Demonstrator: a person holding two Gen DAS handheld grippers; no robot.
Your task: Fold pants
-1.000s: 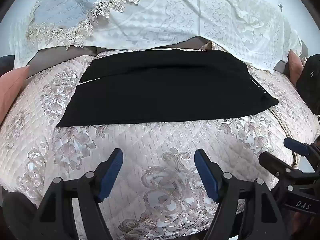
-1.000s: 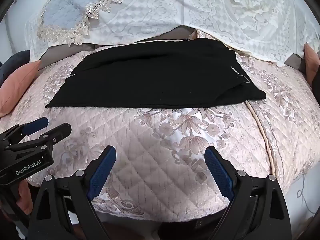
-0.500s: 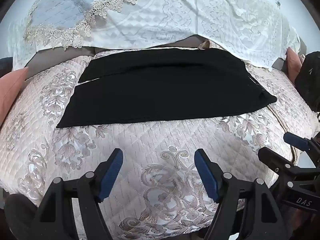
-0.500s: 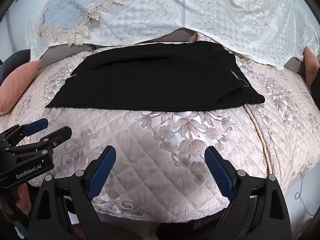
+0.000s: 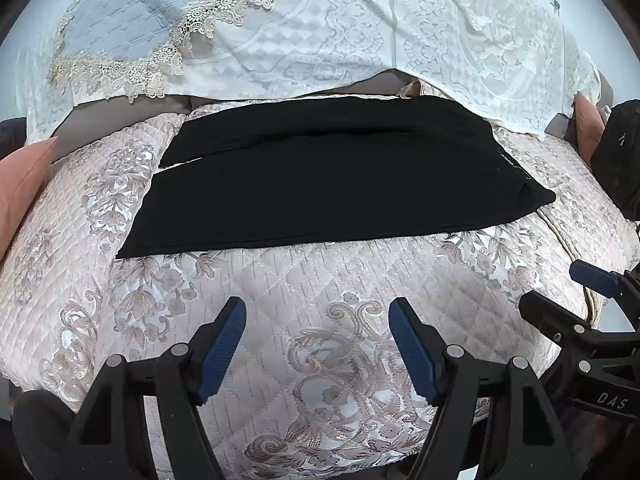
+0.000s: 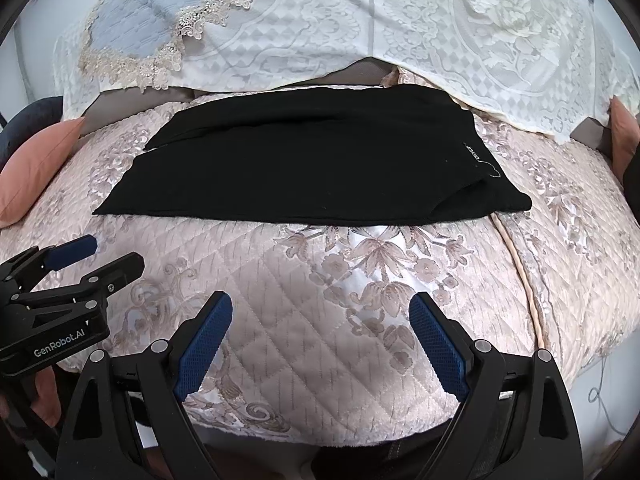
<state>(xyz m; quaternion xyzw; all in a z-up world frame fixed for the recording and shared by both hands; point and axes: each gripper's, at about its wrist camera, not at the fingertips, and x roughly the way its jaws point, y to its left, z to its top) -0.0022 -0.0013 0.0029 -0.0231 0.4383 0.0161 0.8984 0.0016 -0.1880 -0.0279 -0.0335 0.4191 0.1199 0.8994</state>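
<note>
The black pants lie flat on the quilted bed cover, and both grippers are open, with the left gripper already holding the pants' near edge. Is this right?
Not quite. The left gripper holds nothing: the left wrist view shows it open above bare quilted bed cover, short of the black pants. The right gripper is open too.

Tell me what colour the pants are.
Plain black pants, with a small light mark near the waistband; clearest in the right wrist view.

We saw the black pants [image 5: 320, 184] lying flat, folded lengthwise, legs stacked leftward, waistband at the right end
</note>
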